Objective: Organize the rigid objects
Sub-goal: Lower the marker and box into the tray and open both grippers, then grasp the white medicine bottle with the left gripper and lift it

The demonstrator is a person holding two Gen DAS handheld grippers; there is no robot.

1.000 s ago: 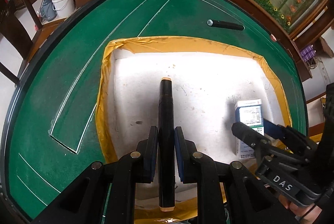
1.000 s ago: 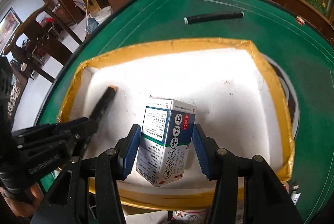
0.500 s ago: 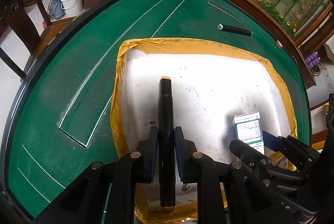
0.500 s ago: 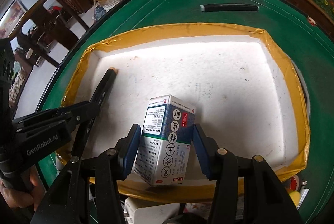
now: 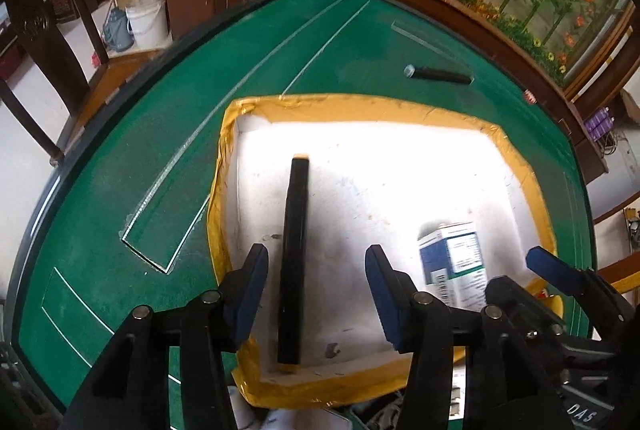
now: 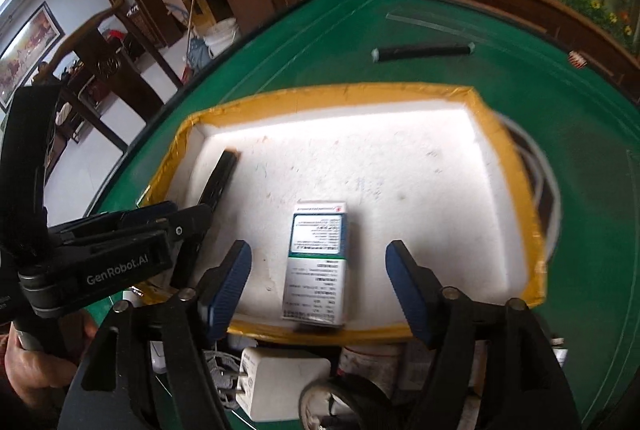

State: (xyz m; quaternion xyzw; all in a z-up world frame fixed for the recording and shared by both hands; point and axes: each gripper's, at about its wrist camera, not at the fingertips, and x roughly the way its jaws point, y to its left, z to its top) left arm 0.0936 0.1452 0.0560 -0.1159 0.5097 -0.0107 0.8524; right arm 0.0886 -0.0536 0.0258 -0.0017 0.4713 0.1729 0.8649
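Release step, both sides. Left gripper (image 5: 316,290) jaws have just been opening; black pen (image 5: 293,258) lies between them, no pad contact, flat along the tray's (image 5: 360,105) left wall. Right gripper (image 6: 320,290) likewise just spread; medicine box (image 6: 318,262) lies free between its jaws, by the tray's near rim. Both drops look done. A second black stick (image 5: 438,74) sits on the green table (image 5: 120,189) beyond the tray's far rim. Next, likely: lift clear, fetch it.
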